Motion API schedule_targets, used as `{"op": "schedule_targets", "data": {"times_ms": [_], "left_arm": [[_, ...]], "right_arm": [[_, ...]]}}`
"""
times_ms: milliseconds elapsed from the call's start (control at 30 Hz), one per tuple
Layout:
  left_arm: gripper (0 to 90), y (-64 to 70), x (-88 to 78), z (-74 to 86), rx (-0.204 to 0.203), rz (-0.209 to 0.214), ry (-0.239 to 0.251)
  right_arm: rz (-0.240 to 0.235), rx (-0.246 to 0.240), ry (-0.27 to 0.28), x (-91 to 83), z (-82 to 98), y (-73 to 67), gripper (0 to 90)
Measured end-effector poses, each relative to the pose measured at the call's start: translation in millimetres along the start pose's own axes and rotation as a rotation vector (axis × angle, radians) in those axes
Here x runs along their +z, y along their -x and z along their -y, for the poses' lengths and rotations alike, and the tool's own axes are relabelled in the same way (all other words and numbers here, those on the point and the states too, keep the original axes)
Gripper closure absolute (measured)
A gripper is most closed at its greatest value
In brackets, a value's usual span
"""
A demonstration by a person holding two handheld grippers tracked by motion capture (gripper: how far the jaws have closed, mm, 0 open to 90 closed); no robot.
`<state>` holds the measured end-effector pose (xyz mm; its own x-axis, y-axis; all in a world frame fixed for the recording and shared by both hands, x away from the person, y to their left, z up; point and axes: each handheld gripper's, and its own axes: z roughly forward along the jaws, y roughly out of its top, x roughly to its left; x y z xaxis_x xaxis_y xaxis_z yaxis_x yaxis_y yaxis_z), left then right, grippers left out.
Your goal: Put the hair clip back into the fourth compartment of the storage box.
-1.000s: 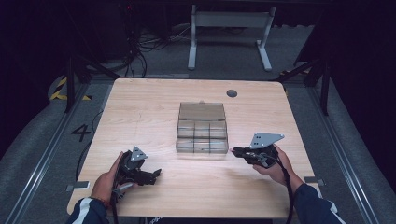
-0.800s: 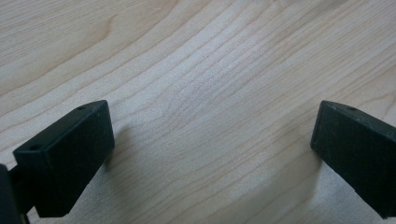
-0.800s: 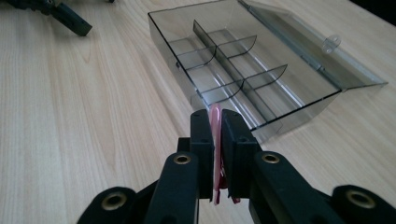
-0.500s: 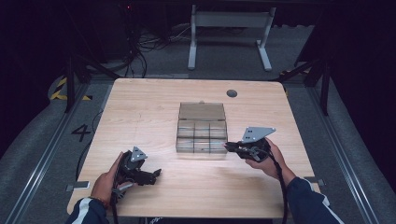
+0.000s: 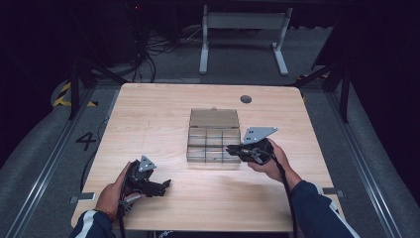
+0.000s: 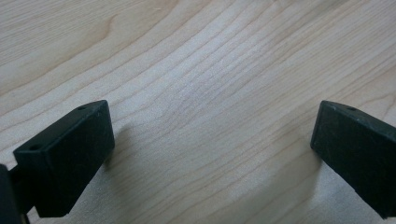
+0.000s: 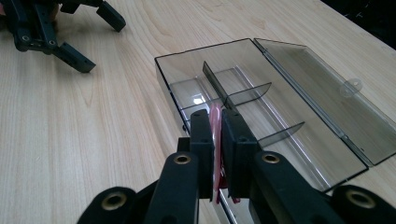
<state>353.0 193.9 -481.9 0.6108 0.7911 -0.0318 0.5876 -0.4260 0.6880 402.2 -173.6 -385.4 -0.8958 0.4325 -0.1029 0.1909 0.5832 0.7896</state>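
A clear plastic compartment box (image 5: pixel 214 155) lies open at the table's middle, its lid (image 5: pixel 214 118) folded back flat. My right gripper (image 5: pixel 230 148) hovers at the box's right front edge, pointing left over it. In the right gripper view the box (image 7: pixel 163 77) shows empty dividers, and my right gripper (image 7: pixel 215 117) is shut on a thin pink piece (image 7: pixel 215 140), seen edge-on between the pads. My left gripper (image 5: pixel 166 184) rests open on the wood near the front left, with bare tabletop between its jaws (image 6: pixel 210 149). It also appears as the far left gripper (image 7: pixel 100 39).
The wooden table (image 5: pixel 148 114) has a round dark grommet (image 5: pixel 245 99) at the back right. Dark floor, cables and a white desk frame (image 5: pixel 242 29) lie beyond the far edge.
My right gripper has moved left and slightly up, from beside the box to over its right front edge, still holding the pink piece. The left gripper has stayed put.
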Motion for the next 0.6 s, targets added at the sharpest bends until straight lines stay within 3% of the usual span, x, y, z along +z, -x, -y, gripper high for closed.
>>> {"op": "schedule_targets", "data": {"times_ms": [600], "left_arm": [[0.1, 0.7, -0.4, 0.4, -0.007, -0.006, -0.001]], "right_arm": [[-0.022, -0.018, -0.010, 33.4, -29.2, 0.7, 84.5]]}}
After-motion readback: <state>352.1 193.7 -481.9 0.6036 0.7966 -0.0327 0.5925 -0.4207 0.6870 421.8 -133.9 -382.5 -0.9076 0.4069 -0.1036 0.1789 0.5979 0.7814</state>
